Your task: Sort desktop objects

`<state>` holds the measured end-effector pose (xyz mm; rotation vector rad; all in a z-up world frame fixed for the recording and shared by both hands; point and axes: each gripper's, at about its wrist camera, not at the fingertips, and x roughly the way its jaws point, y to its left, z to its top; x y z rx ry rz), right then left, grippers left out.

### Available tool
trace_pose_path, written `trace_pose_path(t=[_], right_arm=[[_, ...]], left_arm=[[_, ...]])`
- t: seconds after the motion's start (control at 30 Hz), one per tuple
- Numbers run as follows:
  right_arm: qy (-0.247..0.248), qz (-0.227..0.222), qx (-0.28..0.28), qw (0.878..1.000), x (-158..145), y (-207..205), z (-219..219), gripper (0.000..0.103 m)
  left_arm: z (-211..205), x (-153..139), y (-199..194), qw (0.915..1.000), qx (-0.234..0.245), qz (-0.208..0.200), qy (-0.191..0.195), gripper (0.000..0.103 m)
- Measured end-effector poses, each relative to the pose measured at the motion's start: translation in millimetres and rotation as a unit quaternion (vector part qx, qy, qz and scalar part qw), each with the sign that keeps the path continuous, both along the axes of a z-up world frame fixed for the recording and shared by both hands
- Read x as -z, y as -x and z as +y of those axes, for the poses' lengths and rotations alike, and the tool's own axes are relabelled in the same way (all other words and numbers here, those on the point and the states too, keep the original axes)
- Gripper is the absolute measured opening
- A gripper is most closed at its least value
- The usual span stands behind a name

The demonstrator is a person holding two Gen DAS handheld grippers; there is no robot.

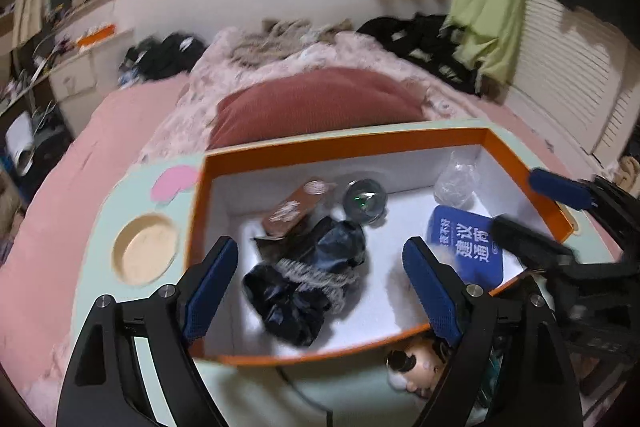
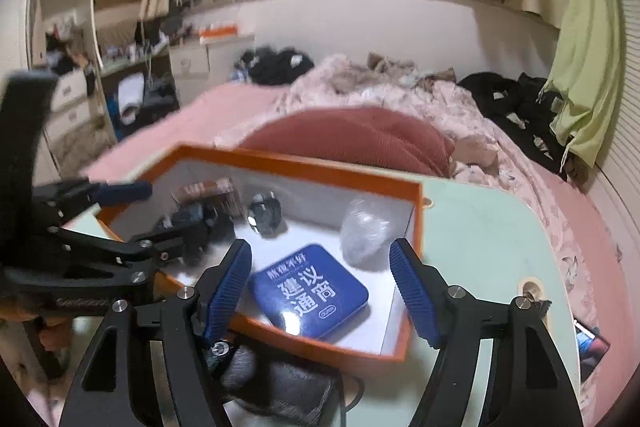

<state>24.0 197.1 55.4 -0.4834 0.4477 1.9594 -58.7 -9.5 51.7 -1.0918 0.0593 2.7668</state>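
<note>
An orange box (image 1: 200, 211) with a white inside sits on a pale green table (image 1: 120, 195). In it lie a crumpled black bag (image 1: 308, 287), a brown packet (image 1: 292, 211), a dark glass ball (image 1: 366, 201), a clear plastic wrap (image 1: 458, 181) and a blue tin (image 1: 464, 243). My left gripper (image 1: 320, 279) is open and empty above the black bag. My right gripper (image 2: 320, 279) is open and empty above the blue tin (image 2: 308, 291), and it shows in the left wrist view (image 1: 532, 207). The box (image 2: 416, 211), the wrap (image 2: 364, 235) and the ball (image 2: 266, 213) show in the right wrist view.
A small doll head (image 1: 416, 363) lies on the table in front of the box. A dark grey pouch (image 2: 280, 383) lies near the box's front wall. A round recess (image 1: 146, 255) is in the table at left. A bed with a red pillow (image 1: 320, 103) lies behind.
</note>
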Motion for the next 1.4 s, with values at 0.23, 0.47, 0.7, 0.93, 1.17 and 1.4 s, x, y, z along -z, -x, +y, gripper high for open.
trace_pose_path(t=[0.23,0.47,0.7,0.93,1.17,1.4], right_arm=[[0.034,-0.006,0.006,0.999,-2,-21,-43,0.078],[0.152,-0.044,0.03,0.987,52,-27,-46,0.078],[0.141,-0.078,0.033,0.986,53,-24,-49,0.103],[0.135,-0.075,0.031,0.987,59,-24,-47,0.103],[0.133,-0.074,0.031,0.988,62,-25,-44,0.103],[0.133,-0.074,0.031,0.988,62,-25,-43,0.103]], left_arm=[[-13,-7,-58,0.9987,0.031,-0.014,-0.039,0.085],[-21,47,-69,0.9949,-0.011,-0.097,-0.023,0.085],[3,57,-71,0.9948,0.011,-0.098,0.027,0.103],[-4,61,-73,0.995,0.012,-0.096,0.025,0.103],[-4,61,-73,0.9949,0.014,-0.096,0.025,0.103],[-8,58,-72,0.9954,0.012,-0.092,0.024,0.103]])
